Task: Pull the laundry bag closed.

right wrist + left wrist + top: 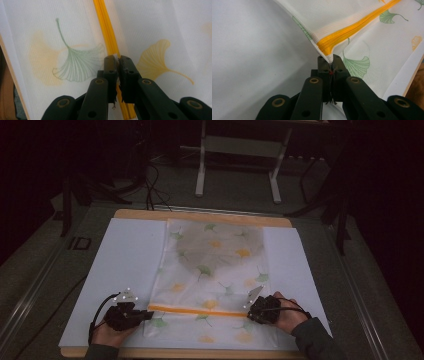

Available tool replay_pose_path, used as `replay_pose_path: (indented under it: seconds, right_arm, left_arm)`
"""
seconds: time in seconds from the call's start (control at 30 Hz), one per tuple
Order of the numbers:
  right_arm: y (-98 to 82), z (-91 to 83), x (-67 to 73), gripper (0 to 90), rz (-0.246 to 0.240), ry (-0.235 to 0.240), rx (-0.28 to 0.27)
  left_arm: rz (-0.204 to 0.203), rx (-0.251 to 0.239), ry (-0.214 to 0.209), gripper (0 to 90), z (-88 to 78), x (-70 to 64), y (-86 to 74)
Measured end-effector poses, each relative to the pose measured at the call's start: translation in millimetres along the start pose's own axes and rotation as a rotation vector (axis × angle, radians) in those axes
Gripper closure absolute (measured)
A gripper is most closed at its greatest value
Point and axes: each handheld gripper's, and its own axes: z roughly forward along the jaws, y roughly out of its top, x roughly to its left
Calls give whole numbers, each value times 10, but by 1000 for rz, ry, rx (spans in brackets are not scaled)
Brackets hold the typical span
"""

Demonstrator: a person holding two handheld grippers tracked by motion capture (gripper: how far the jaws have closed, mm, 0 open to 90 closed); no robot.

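Observation:
A white mesh bag (215,270) printed with green and yellow ginkgo leaves lies flat on the white sheet (125,260). A grey, dark shape (220,247) shows through its far half. An orange zipper (195,310) runs across its near part. My left gripper (149,314) is shut on the bag's left edge, right at the zipper's end (325,48); in the left gripper view the left gripper (329,60) lifts that corner slightly. My right gripper (251,312) sits at the zipper's right end. In the right gripper view the right gripper (117,58) is shut on the orange zipper (106,27).
The white sheet covers a wooden board (200,215) whose edge shows at the back and front. Behind the table stand white metal frame legs (201,165) and dark cables (155,190) on the floor. Bare sheet lies to the left and right of the bag.

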Motion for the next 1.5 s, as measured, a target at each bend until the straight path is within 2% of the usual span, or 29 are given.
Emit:
replay_pose_path:
  seconds: [0.67, 1.07, 1.2, 1.4, 1.5]
  right_arm:
    - [-250, -93, -73, 846, 48, -15, 38]
    - [-409, -170, -127, 846, 79, -4, 58]
    - [-427, -197, -133, 846, 73, -3, 66]
    - [-469, -192, -155, 841, 95, 8, 37]
    - [-492, -190, -159, 787, 117, 24, 14]
  left_arm:
    - [-4, -1, 0, 882, 2, 7, -6]
    - [-9, 4, -4, 882, 10, 9, -12]
    - [-7, 10, -8, 882, 24, 7, -16]
    - [7, 4, -12, 878, 14, 1, -14]
    - [10, 3, -8, 830, 2, -2, -21]
